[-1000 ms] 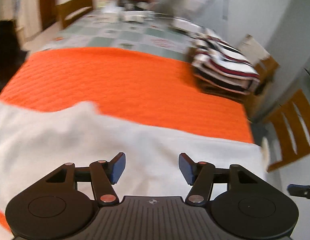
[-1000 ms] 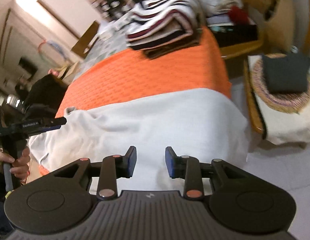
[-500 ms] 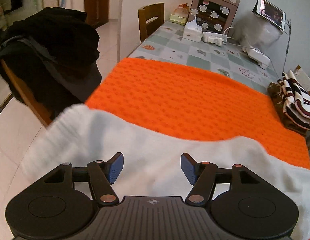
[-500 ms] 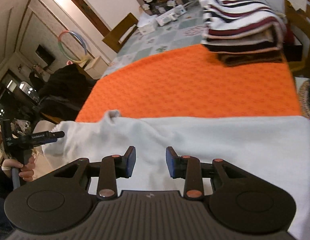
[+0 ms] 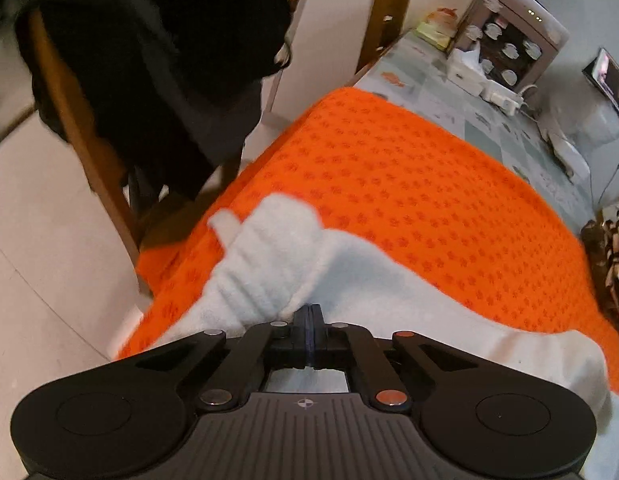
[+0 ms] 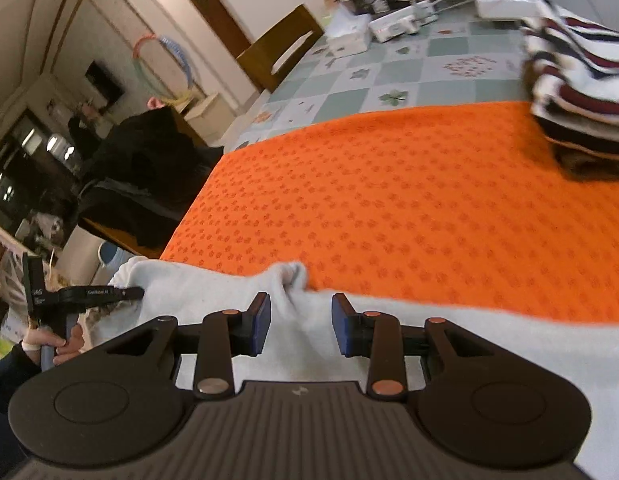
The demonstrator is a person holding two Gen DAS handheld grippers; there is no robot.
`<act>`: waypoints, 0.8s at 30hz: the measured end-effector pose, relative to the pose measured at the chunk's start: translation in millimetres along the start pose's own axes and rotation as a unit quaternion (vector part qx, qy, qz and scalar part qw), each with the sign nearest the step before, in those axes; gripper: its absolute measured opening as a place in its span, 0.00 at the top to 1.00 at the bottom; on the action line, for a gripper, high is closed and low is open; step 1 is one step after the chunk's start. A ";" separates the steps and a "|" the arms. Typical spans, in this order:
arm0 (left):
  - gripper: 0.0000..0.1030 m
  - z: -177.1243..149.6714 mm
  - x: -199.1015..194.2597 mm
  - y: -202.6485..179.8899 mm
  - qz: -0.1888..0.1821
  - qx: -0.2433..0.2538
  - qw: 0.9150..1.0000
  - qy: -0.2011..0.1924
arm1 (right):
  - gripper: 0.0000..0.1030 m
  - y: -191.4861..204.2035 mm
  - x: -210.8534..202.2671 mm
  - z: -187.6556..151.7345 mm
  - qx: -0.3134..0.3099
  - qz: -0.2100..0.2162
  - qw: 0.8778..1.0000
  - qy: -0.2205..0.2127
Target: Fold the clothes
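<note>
The white fleece garment (image 5: 349, 280) is lying along the near edge of the orange mat (image 5: 409, 184), with its ribbed cuff (image 5: 261, 264) bunched up and pointing toward the mat's left corner. My left gripper (image 5: 309, 322) has just snapped fully shut; half a second ago its jaws were standing wide over flat fabric. The pads are now meeting right at the base of the cuff, so I am judging that they are pinching the fleece there, though the cloth between them is not plainly visible.

My right gripper (image 6: 299, 322) is staying at a narrow, part-open gap, holding nothing, with a raised fold of the garment (image 6: 293, 276) sitting just ahead of its pads. Both tools have swept leftward along the garment. I am reading this as the start of a sleeve fold, with the second grasp not yet made.

A stack of folded striped clothes (image 6: 577, 80) is sitting at the mat's far right. A wooden chair draped in black clothing (image 5: 149, 60) is standing beside the table's left end.
</note>
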State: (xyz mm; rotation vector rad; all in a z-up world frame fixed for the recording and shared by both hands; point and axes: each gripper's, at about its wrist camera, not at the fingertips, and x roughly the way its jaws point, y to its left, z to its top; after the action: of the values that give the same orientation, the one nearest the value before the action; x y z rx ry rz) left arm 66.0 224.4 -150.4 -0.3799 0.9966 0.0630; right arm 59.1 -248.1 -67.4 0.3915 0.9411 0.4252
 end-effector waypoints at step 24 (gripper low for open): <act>0.95 0.8 8.9 4.1 0.003 -0.027 1.000 0.014 | 0.28 -4.9 164.3 14.9 -0.071 0.231 0.909 0.340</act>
State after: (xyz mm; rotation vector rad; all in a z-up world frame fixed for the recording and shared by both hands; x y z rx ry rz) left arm 70.7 227.5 -158.5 -0.4278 1.0245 0.0910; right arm 157.6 -170.4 -174.6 0.3333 1.4865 1.1076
